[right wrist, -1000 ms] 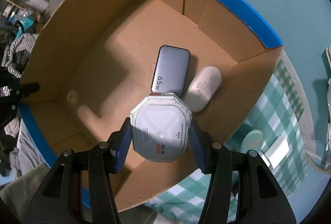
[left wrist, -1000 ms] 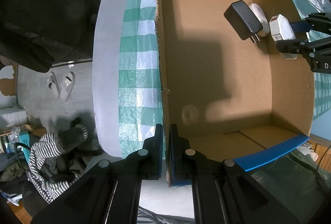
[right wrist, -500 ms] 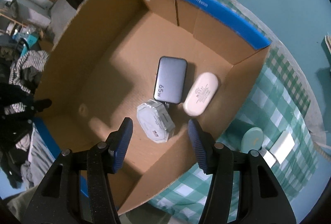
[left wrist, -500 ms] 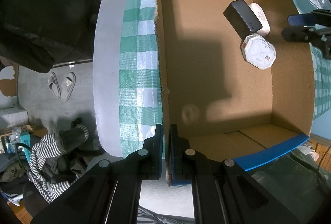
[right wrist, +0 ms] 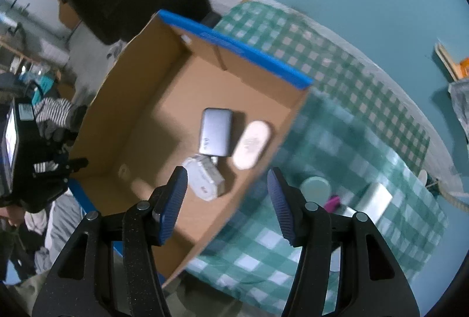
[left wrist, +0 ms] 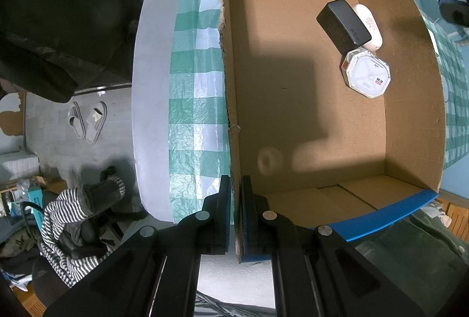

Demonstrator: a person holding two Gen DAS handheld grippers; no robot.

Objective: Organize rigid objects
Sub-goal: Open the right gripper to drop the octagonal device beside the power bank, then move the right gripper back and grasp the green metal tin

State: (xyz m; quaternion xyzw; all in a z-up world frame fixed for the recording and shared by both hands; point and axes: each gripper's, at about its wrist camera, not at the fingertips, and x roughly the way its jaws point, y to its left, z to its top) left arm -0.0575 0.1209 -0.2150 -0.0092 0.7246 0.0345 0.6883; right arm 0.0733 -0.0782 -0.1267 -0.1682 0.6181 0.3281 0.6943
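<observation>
The white octagonal box (left wrist: 366,73) lies flat on the floor of the cardboard box (left wrist: 307,117), near one side wall; touching it at one corner is the dark charger (left wrist: 343,22) marked 65w, and the white oval case (left wrist: 370,24) lies just beside the charger, against the wall; these three are all that the cardboard box holds. In the right wrist view the same three sit together, the octagonal box (right wrist: 205,179) nearest the camera, the charger (right wrist: 216,131) and oval case (right wrist: 252,144) beyond it. The right gripper (right wrist: 227,198) hangs above the cardboard box (right wrist: 140,123), its jaws opening with nothing between them. The left gripper (left wrist: 234,213) is clamped on the cardboard box's wall, one finger inside and one outside. The box stands on a green checked cloth (left wrist: 196,88) over the desk (left wrist: 149,100); on the cloth outside it lie a pale round lid (right wrist: 316,188) and a white block (right wrist: 376,197), blurred.
</observation>
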